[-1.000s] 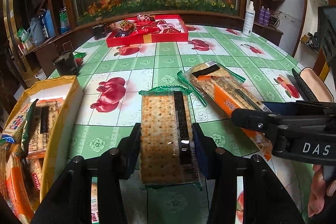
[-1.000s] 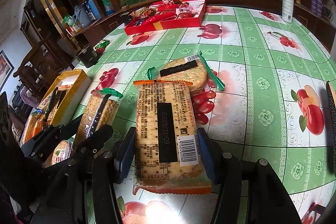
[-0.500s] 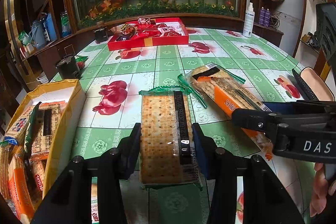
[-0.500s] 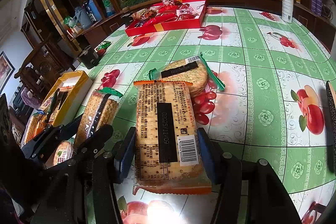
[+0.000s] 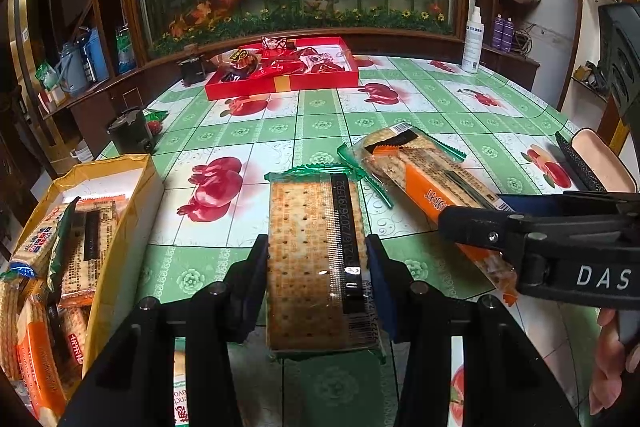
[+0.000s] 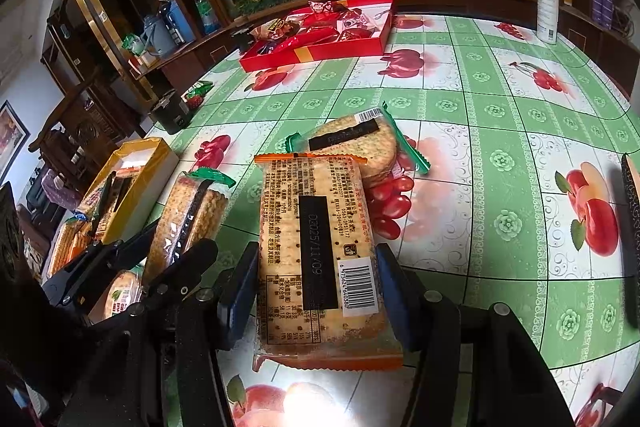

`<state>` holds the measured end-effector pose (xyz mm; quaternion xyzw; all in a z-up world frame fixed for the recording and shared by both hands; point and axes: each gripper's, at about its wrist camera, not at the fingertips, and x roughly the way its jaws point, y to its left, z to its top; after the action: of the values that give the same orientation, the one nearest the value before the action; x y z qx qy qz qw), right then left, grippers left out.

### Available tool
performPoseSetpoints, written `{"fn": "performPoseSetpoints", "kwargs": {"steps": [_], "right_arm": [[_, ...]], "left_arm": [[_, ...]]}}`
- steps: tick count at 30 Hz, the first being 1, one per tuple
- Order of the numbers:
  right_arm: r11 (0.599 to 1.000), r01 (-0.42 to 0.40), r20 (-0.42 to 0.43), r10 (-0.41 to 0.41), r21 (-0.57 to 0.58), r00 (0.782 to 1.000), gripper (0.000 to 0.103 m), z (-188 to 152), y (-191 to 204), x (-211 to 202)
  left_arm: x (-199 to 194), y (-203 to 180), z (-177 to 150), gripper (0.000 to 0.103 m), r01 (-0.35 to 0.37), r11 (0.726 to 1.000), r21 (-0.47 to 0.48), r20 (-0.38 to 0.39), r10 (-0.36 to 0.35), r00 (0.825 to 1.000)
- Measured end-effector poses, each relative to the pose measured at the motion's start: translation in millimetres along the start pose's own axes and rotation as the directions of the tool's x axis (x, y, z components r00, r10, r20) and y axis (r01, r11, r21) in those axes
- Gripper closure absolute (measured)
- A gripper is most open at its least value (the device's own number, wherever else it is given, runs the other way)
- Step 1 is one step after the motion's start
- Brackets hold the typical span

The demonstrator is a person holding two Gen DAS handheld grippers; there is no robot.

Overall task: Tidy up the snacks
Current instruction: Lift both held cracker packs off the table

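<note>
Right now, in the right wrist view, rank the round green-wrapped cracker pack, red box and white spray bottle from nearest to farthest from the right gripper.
1. Round green-wrapped cracker pack, just ahead, centre.
2. Red box, far, left of centre.
3. White spray bottle, far right edge, slightly beyond.
Right gripper holds the orange-wrapped cracker pack.

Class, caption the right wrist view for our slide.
Right gripper clasps an orange-edged cracker pack over the fruit-print table.

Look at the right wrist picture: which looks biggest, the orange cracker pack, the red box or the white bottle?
1. orange cracker pack, biggest, but nearest the camera.
2. red box.
3. white bottle, smallest, but farthest away, so real sizes are unsure.
</note>
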<state>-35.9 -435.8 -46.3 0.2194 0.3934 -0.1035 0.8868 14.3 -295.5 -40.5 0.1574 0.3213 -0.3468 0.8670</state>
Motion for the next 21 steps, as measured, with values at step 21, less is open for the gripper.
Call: {"fn": "performPoseSetpoints", "kwargs": {"steps": [21], "right_arm": [[1.000, -0.011, 0.019, 0.011, 0.011, 1.000, 0.042, -0.1, 0.0, -4.6]], "left_arm": [[-0.7, -0.1, -0.7, 0.057, -0.001, 1.000, 0.000, 0.002, 0.001, 1.000]]}}
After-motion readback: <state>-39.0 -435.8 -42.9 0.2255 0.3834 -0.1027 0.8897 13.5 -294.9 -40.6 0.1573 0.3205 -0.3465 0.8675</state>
